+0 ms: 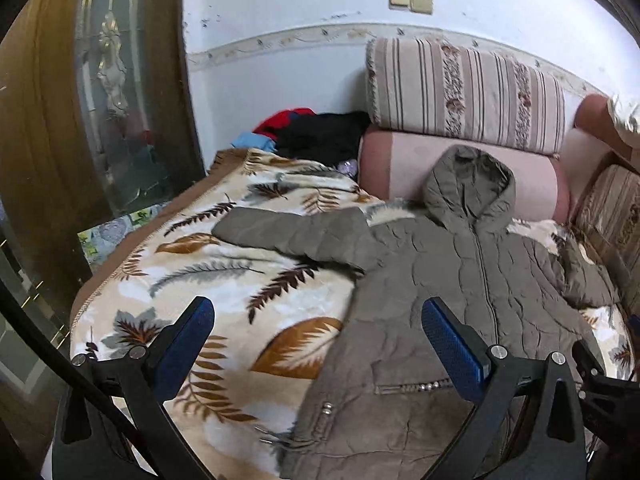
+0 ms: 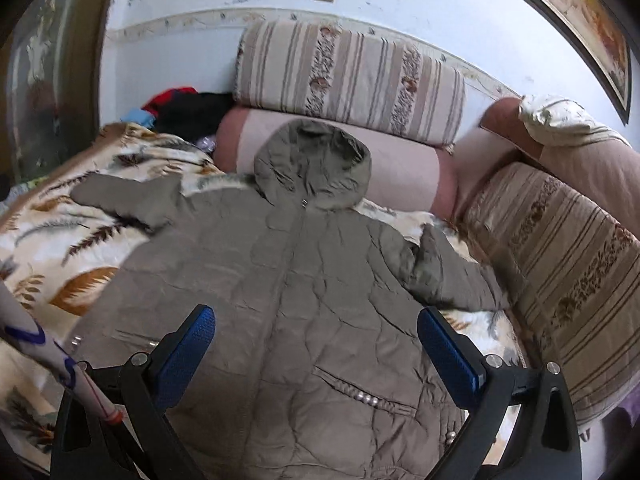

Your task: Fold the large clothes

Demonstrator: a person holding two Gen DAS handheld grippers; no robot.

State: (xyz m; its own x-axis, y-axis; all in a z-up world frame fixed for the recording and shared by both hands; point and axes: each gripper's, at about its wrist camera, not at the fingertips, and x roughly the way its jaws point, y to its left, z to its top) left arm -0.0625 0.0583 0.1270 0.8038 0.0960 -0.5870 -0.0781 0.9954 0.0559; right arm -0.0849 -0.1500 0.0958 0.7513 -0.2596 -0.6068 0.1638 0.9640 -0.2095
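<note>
An olive-grey hooded puffer jacket (image 1: 432, 280) (image 2: 312, 280) lies front up and zipped on a leaf-patterned blanket (image 1: 192, 264) (image 2: 48, 240). Its hood rests against a pink bolster, one sleeve stretches out to the left, the other lies bent at the right. My left gripper (image 1: 318, 320) hovers open above the jacket's lower left edge and the blanket, holding nothing. My right gripper (image 2: 316, 328) is open too, over the jacket's lower front near the pocket zip, with nothing between its blue pads.
A pink bolster (image 1: 520, 184) (image 2: 404, 172) and striped cushions (image 1: 464, 92) (image 2: 352, 76) (image 2: 560, 264) line the back and right side. A pile of red, black and blue clothes (image 1: 316, 128) (image 2: 180, 108) sits at the back left. A wooden glazed door (image 1: 112, 92) stands left.
</note>
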